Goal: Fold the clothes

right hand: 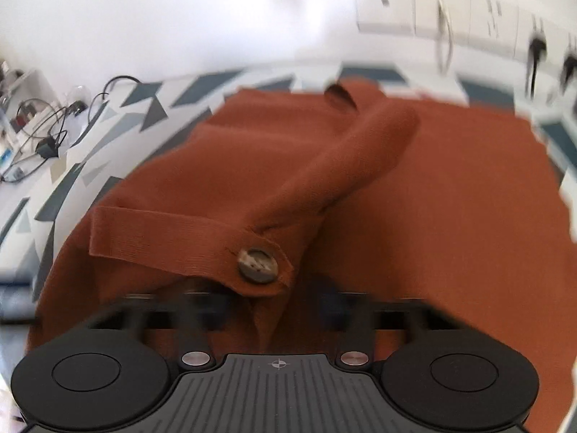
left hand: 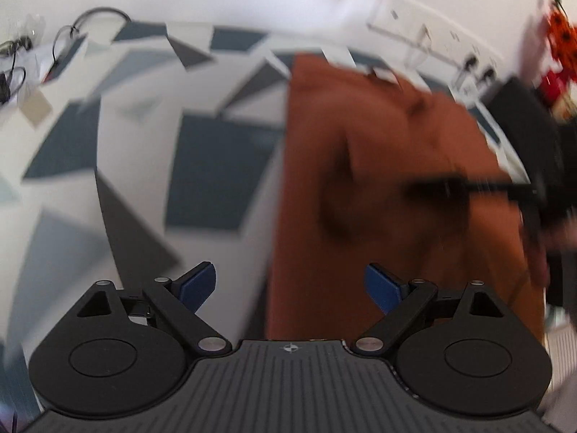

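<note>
The rust-orange cardigan (right hand: 450, 216) is lying spread on a surface covered w/ a white-and-blue geometric cloth (left hand: 202, 166), prob. a table, and its buttoned cuff tab (right hand: 187, 241) w/ a brown button (right hand: 256, 260) is being lifted just in front of the right gripper (right hand: 274, 310). That gripper's jaws are blurred in the right wrist view, but they're sitting close together w/ the fabric bunching between them, so I'm reading them as clamped on the sleeve (right hand: 346, 158) near the cuff. The sleeve is running diagonally from the cuff by the jaws up and away toward the collar end, so its long axis is slanting across the body of the garment, while the body itself is stretching away from the camera toward the wall. The left gripper (left hand: 290, 285) is hanging above the cloth beside the cardigan's left edge, blue pads (left hand: 196, 285) standing wide apart w/ nothing between them. Judging by this, the sleeve fold is in hand: the sleeve is being brought in over the torso. Next move is prob. laying the cuff flat across the body and letting go w/o dragging the layer under it, then the free gripper taking a hem or side edge. Behind the table a white wall w/ sockets (right hand: 465, 14) is showing, and cables (right hand: 47, 137) are trailing at the far left.
</note>
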The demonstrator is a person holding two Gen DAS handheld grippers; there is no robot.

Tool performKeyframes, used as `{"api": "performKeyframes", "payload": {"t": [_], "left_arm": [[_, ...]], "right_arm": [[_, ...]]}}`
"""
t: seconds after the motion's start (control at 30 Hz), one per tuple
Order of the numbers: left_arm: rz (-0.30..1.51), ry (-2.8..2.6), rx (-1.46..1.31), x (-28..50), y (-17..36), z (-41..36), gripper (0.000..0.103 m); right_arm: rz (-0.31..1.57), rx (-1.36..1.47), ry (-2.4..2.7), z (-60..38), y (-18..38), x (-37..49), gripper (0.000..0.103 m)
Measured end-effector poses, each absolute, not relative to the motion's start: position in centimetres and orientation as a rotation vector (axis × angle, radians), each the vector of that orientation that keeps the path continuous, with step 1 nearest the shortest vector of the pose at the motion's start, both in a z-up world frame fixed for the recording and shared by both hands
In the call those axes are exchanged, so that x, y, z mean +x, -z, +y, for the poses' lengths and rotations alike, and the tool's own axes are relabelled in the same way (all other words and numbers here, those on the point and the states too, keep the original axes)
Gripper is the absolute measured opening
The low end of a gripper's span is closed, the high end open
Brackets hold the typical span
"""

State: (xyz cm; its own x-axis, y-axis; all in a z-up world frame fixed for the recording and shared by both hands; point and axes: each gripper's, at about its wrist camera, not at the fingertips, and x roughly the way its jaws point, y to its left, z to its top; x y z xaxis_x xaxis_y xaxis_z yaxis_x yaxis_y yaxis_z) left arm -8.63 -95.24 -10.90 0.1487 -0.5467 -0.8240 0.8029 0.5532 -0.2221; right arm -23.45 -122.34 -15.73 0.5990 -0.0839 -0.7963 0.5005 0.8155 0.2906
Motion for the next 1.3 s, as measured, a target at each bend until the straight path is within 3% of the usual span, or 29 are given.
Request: {"api": "performKeyframes", "payload": {"t": [0.07, 0.27, 0.43, 0.53, 0.63, 0.73, 1.0, 1.1, 1.13, 1.17, 1.3], "left_arm": [[0.999, 1.017, 0.368, -11.0, 11.3, -94.6, 0.093], [0.750, 1.024, 0.629, -17.3, 11.8, -94.7, 0.094], [0.736, 1.052, 0.652, -17.3, 13.0, -94.4, 0.094], [0.775, 1.061, 0.632, -15.9, 13.6, -93.8, 0.094], [0.841, 1.062, 0.576, -14.3, 13.8, -93.0, 0.094], [0.882, 1.037, 0.524, -12.8, 14.3, -92.6, 0.103], [0.893, 1.023, 0.485, -11.6, 14.8, -93.3, 0.103], [0.895, 1.012, 0.480, -11.6, 14.8, -93.5, 0.103], [0.892, 1.011, 0.478, -11.7, 14.9, -93.4, 0.103], [0.886, 1.016, 0.478, -11.7, 14.9, -93.3, 0.103], [0.876, 1.056, 0.499, -11.4, 14.9, -93.3, 0.103]], "right_arm": [[0.813, 0.693, 0.366, -124.0, 16.2, -25.3, 0.008], [0.679, 0.892, 0.362, -125.7, 15.7, -31.8, 0.004], [0.619, 0.959, 0.468, -125.7, 15.2, -38.0, 0.001], [0.642, 0.875, 0.542, -124.6, 15.2, -39.7, 0.008], [0.646, 0.754, 0.561, -122.5, 14.5, -38.6, 0.037], [0.675, 0.544, 0.566, -120.4, 14.2, -35.0, 0.049], [0.779, 0.251, 0.636, -119.7, 16.0, -26.2, 0.050], [0.771, 0.263, 0.626, -119.9, 16.5, -24.7, 0.036], [0.761, 0.296, 0.628, -120.1, 16.6, -24.6, 0.012], [0.735, 0.358, 0.639, -120.5, 16.4, -25.0, 0.008], [0.539, 0.599, 0.671, -120.7, 14.3, -29.8, 0.007]]}}
